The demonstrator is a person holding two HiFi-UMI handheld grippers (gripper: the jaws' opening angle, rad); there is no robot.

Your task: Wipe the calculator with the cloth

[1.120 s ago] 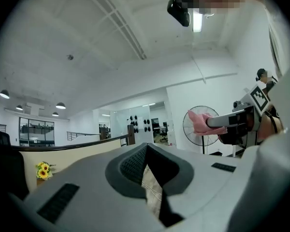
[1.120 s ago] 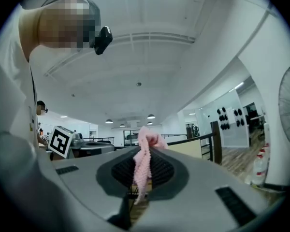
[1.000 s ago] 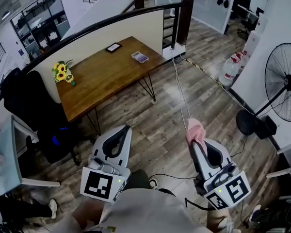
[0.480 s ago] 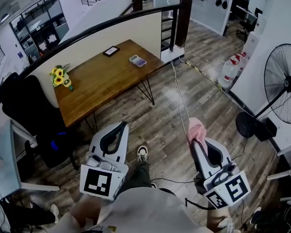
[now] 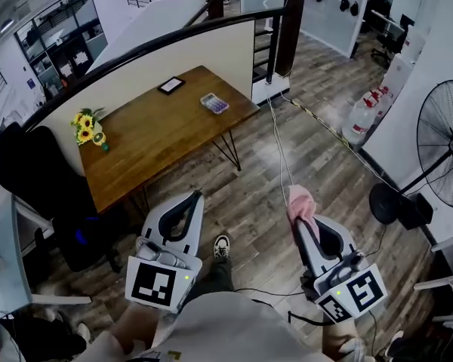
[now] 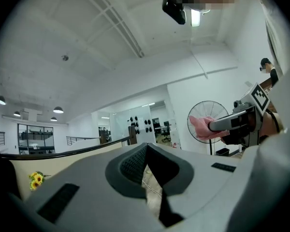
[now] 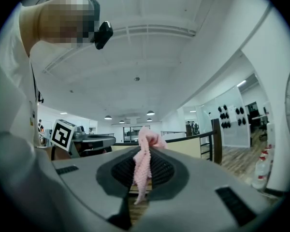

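The calculator (image 5: 214,103) lies near the far right corner of a wooden table (image 5: 151,130), well ahead of both grippers. My right gripper (image 5: 296,220) is shut on a pink cloth (image 5: 301,203), which bunches above the tips and hangs between the jaws in the right gripper view (image 7: 145,166). My left gripper (image 5: 195,197) is shut with nothing in it; in the left gripper view (image 6: 146,149) its jaws meet at the tips. Both grippers hang over the wood floor, far short of the table. The cloth also shows at the right of the left gripper view (image 6: 200,127).
On the table stand a small framed tablet (image 5: 170,86) at the back and a sunflower vase (image 5: 85,127) at the left end. A black chair (image 5: 38,187) sits left of the table. A standing fan (image 5: 438,149) is at the right. Cables (image 5: 281,149) cross the floor.
I have walked forward a little: the table and calculator have shifted slightly in the head view. A shoe now shows below the left gripper. Both grippers keep their hold.
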